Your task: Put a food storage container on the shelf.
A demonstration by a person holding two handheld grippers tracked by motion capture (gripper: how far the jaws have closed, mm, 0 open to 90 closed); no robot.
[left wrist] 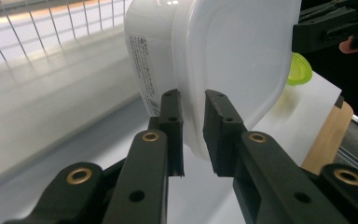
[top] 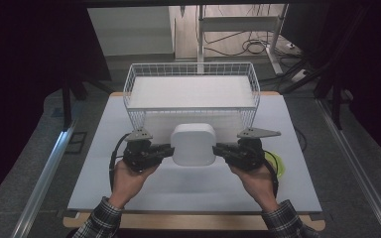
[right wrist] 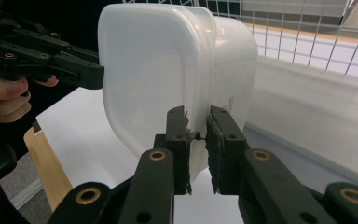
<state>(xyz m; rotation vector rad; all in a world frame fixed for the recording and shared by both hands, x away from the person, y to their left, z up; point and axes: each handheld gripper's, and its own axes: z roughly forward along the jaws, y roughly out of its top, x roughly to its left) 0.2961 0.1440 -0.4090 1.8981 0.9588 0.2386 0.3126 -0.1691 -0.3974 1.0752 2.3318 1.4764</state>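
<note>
We see a white worktop that carries a wire basket at its far edge. Just in front of the basket, a white tub with rounded corners is held clear of the worktop, its lid side turned towards the person. Its printed label shows in the left gripper view.

We see the left hand-held gripper at the tub's left edge. Its jaws are nearly closed and pinch the rim. The right hand-held gripper pinches the opposite rim in the same way, jaws nearly closed. In each gripper view, the rim sits between the two black pads.

A small yellow-green lid lies on the worktop beside the right hand.
</note>
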